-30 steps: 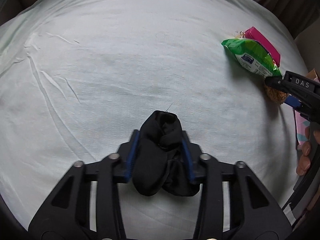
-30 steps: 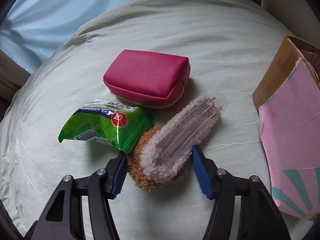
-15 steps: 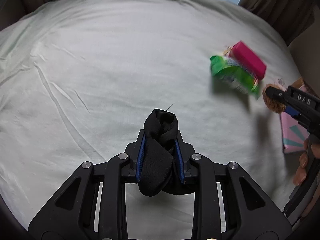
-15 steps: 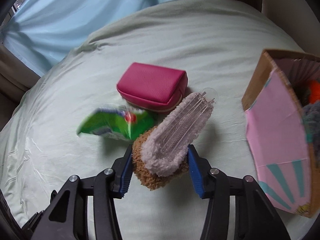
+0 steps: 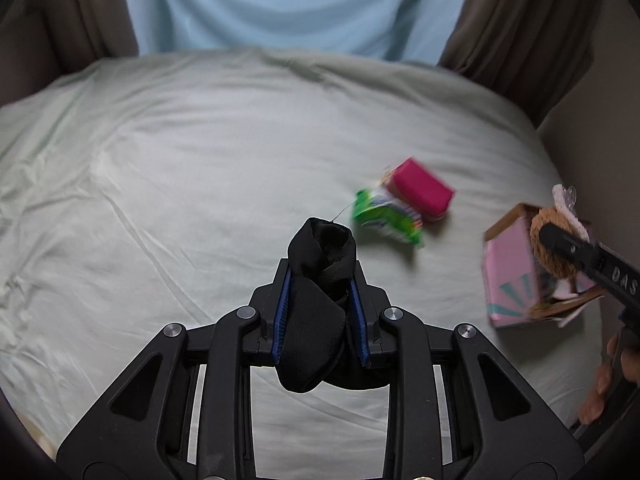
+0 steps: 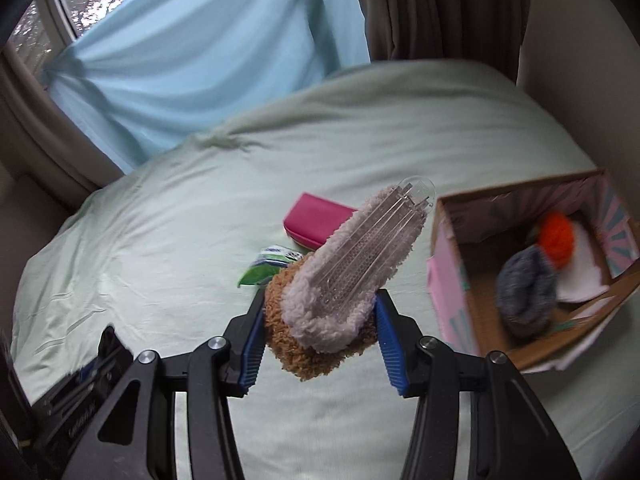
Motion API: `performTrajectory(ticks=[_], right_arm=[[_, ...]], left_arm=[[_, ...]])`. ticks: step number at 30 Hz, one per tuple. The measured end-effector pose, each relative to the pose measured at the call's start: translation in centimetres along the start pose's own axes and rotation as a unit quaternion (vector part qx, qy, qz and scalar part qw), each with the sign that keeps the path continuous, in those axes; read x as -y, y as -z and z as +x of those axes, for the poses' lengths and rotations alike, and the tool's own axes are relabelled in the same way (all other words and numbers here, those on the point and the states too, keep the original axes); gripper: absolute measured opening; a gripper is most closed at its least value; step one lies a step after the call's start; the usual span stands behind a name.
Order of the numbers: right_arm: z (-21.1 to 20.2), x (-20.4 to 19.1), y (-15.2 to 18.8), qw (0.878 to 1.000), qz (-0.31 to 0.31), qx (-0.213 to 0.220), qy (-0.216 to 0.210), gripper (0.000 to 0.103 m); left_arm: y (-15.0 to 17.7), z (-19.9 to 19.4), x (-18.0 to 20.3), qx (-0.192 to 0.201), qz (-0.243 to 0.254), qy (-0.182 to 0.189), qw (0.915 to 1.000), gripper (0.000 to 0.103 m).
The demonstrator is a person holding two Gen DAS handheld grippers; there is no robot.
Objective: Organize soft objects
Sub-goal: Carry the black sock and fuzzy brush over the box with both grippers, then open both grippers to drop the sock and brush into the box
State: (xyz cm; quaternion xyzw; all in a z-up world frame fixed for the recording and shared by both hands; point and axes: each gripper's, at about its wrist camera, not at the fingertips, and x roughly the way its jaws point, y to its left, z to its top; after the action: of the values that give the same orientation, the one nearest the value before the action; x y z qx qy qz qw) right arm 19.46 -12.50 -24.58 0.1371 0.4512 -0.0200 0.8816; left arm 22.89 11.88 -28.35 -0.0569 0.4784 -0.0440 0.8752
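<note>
"DAS" on right hand-held gripper (image 5: 557,240), other print unreadable

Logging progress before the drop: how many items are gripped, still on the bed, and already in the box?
Gripped: 2, black sock, fuzzy slipper
On bed: 2, pink pouch, green packet
In box: 3, orange ball, grey knit, white cloth
Total: 7

Slipper (image 6: 344,280) now lifted, nearer box (image 6: 452,248)
</note>
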Motion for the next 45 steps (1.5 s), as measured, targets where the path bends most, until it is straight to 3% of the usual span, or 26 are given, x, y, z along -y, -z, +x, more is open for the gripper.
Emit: performTrajectory(ticks=[11, 20, 30, 38, 45], right_arm=[[-11.5, 4.0, -2.1, 0.998, -0.039, 0.043, -0.021, 0.046], [-16.4, 13.0, -4.0, 0.997, -0.064, 0.032, -0.027, 0.046], [-14.8, 22.8, -6.3, 0.997, -0.073, -0.026, -0.017, 0.046], [-9.9, 27.0, -7.8, 0.994, -0.081, -0.073, -0.004, 0.046], [-4.1, 28.9, -8.0, 0.991, -0.072, -0.115, 0.005, 0.046]], left_arm=[[-1.5, -9.3, 11.1, 0.045, 0.006, 0.020, 0.9988, 0.024], [-1.8, -11.6, 22.6, 0.056, 0.015, 0.037, 0.9976, 0.024], [-2.1, -6.5, 34.9, 0.009, 0.056, 0.070, 0.9959, 0.024], [-2.9, 0.4, 39.4, -0.056, 0.069, 0.067, 0.9938, 0.024], [-3.9, 7.8, 40.5, -0.112, 0.080, 0.060, 0.9887, 0.024]])
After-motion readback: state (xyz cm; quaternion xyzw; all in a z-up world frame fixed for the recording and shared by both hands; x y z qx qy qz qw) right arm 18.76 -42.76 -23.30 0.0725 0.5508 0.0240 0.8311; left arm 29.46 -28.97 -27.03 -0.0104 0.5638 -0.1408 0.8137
